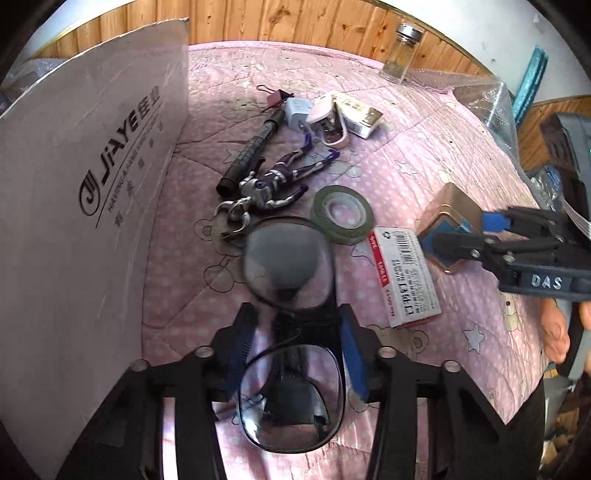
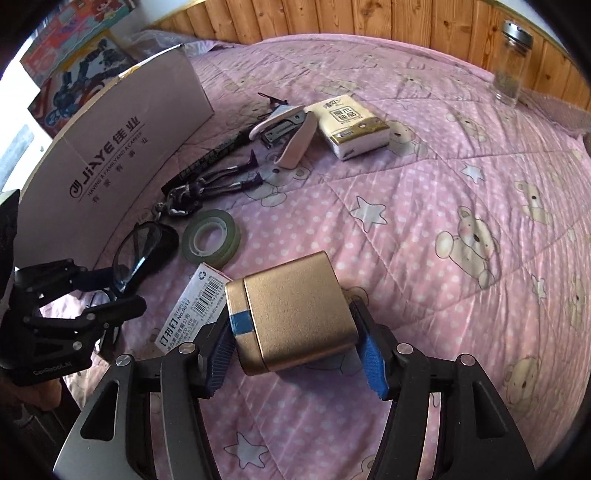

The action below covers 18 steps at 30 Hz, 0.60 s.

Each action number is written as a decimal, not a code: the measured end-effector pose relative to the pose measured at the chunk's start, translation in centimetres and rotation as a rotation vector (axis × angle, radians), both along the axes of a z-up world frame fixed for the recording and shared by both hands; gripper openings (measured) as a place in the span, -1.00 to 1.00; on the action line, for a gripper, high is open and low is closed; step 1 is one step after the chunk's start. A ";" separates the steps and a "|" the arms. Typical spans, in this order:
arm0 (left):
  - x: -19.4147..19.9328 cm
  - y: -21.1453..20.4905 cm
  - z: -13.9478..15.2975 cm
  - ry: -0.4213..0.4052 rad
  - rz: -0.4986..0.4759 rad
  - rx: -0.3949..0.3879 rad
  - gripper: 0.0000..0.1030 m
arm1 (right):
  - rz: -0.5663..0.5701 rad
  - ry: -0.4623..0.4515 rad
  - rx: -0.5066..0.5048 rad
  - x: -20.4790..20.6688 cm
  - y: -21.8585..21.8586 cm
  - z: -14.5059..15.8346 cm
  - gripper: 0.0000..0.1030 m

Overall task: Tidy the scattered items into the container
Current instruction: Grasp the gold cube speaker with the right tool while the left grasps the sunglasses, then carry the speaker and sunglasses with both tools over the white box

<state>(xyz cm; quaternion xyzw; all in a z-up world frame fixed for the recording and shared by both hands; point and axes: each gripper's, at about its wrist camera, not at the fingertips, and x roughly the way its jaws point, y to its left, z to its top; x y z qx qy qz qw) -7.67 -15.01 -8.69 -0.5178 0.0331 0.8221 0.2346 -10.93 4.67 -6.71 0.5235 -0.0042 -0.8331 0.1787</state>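
A pink quilted bedspread (image 2: 424, 206), printed with white dots, stars and teddy bears, covers the whole surface. At its far edge stands 1 upright glass jar (image 2: 511, 62) with a silver lid, some dark greenish matter at its bottom. Behind it runs a knotty wooden panel wall (image 1: 295, 18). Clear bubble wrap (image 1: 484, 99) lies crumpled just beside the bedspread's far corner.

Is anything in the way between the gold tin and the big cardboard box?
Yes. The staples box, green tape roll and black glasses lie on the pink quilt between the gold metal tin and the cardboard box.
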 end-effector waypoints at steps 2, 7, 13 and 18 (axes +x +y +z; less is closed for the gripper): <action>0.1 0.0 0.1 0.006 -0.001 -0.003 -0.19 | -0.018 -0.005 -0.041 -0.1 0.3 -0.1 0.16; 0.3 -0.8 0.8 -0.006 0.022 0.044 -0.23 | -0.077 0.015 -0.076 1.2 1.0 0.4 0.07; 0.8 -1.3 3.3 -0.004 0.008 0.118 -0.30 | -0.188 0.038 -0.122 3.2 2.6 1.3 0.04; 1.5 -1.0 5.0 0.037 -0.003 0.146 -0.30 | -0.236 0.048 -0.163 4.8 3.0 2.0 0.04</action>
